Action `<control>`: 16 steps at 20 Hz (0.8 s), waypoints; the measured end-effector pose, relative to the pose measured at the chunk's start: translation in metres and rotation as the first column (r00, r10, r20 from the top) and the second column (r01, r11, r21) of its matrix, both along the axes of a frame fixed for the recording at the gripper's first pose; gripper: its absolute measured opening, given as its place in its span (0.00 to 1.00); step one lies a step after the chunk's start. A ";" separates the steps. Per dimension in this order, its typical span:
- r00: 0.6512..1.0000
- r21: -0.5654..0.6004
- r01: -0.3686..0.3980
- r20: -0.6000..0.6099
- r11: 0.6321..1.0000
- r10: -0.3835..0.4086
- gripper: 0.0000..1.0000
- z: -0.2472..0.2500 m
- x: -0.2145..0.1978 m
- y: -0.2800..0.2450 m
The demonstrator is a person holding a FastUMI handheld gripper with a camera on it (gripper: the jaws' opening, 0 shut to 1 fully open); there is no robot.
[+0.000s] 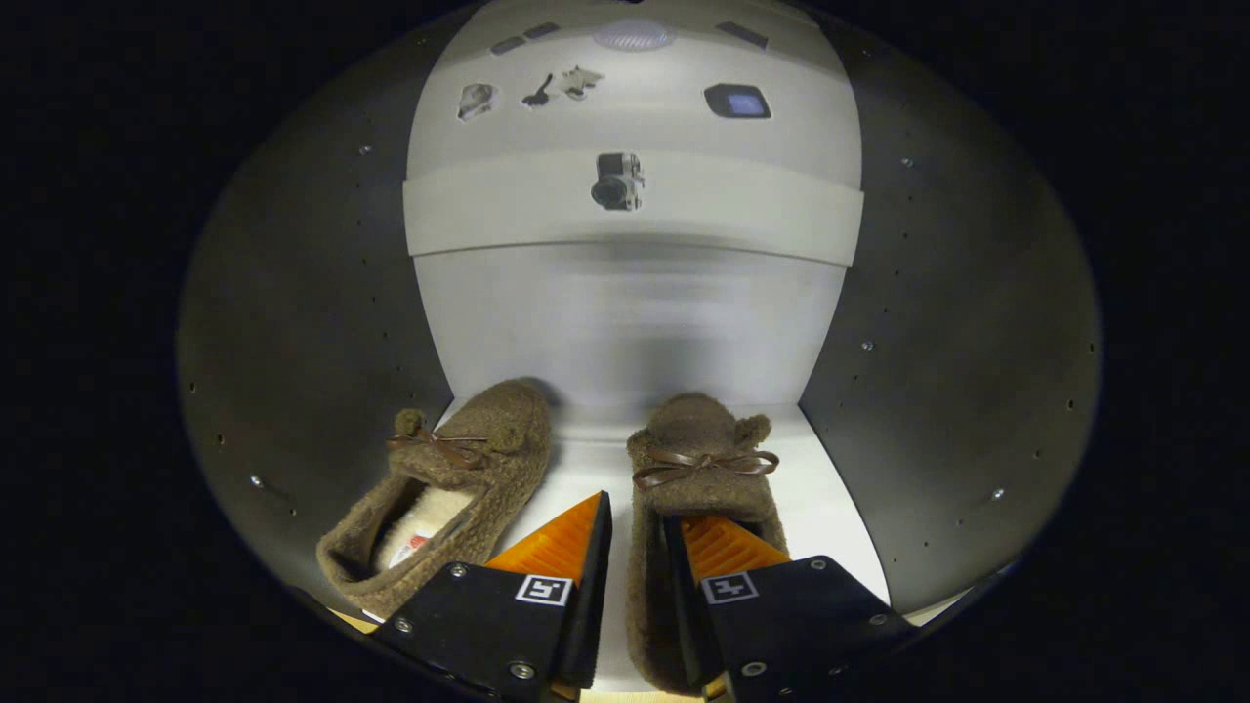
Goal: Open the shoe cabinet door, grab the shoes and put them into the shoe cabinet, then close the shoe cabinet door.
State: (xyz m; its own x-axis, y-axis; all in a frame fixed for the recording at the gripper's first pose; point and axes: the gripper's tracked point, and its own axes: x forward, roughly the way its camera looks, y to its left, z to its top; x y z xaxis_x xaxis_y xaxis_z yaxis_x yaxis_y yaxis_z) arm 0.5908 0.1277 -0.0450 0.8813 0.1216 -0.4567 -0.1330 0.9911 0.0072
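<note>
Two brown fuzzy slippers with small ribbon bows stand side by side on the white floor (586, 459) inside the shoe cabinet, toes toward the back wall. The left shoe (459, 478) lies ahead and left of the fingers, angled a little, its cream lining showing. The right shoe (698, 439) points straight in. My gripper (637, 513) is shut on the right shoe's left side wall near the heel: one finger is outside the shoe, the other inside its opening, and the fuzzy wall fills the gap between them.
Dark side walls (293, 342) with rows of small holes close in on both sides. The pale back wall (625, 322) stands just beyond the toes. A shelf edge (488, 210) with small stickers runs above.
</note>
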 end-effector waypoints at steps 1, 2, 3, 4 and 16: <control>1.000 0.000 -0.001 0.006 1.000 0.001 0.34 0.003 -0.007 -0.002; 1.000 0.000 0.004 0.011 1.000 -0.004 0.36 0.007 -0.013 -0.003; 1.000 0.007 0.012 0.018 1.000 -0.013 0.36 0.011 -0.020 -0.006; 0.999 0.017 0.014 0.038 1.000 -0.014 0.37 0.020 -0.028 -0.006; 0.984 0.027 -0.002 0.176 1.000 -0.003 0.38 0.077 -0.141 -0.005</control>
